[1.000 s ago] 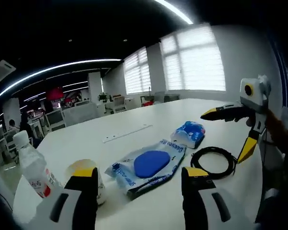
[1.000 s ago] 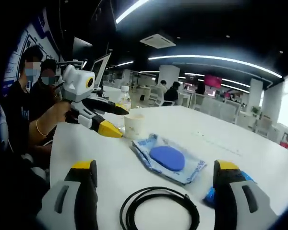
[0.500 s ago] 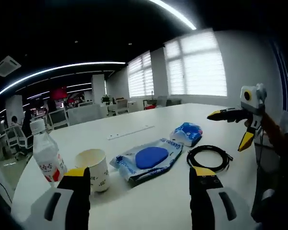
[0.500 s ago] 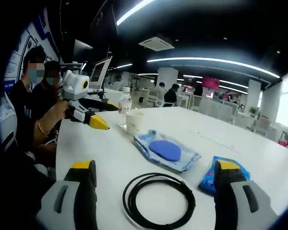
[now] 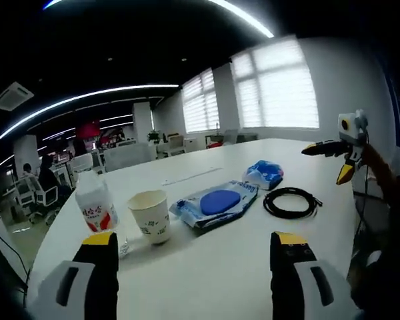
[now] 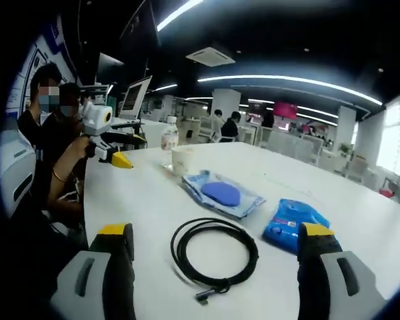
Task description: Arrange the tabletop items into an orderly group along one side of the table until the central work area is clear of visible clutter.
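Left gripper (image 5: 190,277) and right gripper (image 6: 213,267), jaws apart, above table (image 5: 207,267).

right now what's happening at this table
A person holds a two-jaw gripper in each hand above a white table, and both the left gripper and right gripper are open and empty. Nothing is being handled. In a loose row lie a water bottle, a paper cup, a wipes pack, a small blue packet and a coiled black cable.
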The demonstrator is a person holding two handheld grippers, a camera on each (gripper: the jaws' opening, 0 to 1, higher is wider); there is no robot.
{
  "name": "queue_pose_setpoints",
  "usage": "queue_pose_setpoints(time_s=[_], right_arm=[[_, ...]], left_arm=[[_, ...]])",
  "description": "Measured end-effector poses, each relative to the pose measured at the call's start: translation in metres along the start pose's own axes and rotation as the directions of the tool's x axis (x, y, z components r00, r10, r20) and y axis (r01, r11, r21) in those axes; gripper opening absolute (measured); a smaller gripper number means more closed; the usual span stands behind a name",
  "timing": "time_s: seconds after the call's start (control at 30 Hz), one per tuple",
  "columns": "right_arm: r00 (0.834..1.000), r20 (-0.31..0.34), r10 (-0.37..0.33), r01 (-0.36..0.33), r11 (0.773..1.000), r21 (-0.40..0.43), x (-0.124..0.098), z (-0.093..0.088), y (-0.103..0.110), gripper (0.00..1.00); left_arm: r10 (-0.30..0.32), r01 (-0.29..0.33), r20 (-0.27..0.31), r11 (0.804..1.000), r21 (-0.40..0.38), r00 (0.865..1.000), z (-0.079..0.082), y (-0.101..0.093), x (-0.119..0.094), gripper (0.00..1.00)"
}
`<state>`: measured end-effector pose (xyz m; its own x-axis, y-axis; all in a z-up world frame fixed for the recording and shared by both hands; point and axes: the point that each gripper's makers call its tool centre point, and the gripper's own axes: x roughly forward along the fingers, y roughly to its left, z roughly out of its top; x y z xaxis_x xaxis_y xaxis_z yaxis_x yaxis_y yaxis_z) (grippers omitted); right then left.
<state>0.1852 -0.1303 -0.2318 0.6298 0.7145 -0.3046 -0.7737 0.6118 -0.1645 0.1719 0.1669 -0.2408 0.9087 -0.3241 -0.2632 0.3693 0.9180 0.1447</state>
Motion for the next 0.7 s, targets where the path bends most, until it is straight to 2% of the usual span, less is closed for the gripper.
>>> queue_pose_setpoints(time_s=[0.23, 0.37, 0.5, 0.6, 0.7], right_arm=[[1.000, -0.009, -0.017, 0.017, 1.000, 0.013, -0.015, -0.007, -0.003, 1.00], [0.999, -0.010, -0.041, 0.041, 0.999, 0.035, -0.022, -0.013, -0.010, 1.00], [0.999, -0.012, -0.052, 0.053, 0.997, 0.059, -0.029, -0.015, -0.013, 1.00], [0.998, -0.017, -0.063, 0.064, 0.997, 0.048, -0.034, -0.015, -0.015, 1.00], [0.996, -0.012, -0.085, 0.086, 0.996, 0.015, -0.040, -0.015, -0.019, 0.99]], left_arm=[[0.008, -0.008, 0.024, 1.000, -0.021, 1.000, -0.004, 0.006, -0.021, 0.96], [0.021, -0.021, -0.027, 1.000, -0.003, 0.999, -0.016, 0.012, -0.035, 0.96], [0.056, -0.057, -0.025, 0.998, -0.011, 0.998, -0.022, 0.024, -0.051, 0.96], [0.078, -0.078, -0.017, 0.996, -0.038, 0.997, -0.023, 0.033, -0.060, 0.96], [0.068, -0.068, -0.001, 0.996, -0.050, 0.998, -0.024, 0.036, -0.071, 0.96]])
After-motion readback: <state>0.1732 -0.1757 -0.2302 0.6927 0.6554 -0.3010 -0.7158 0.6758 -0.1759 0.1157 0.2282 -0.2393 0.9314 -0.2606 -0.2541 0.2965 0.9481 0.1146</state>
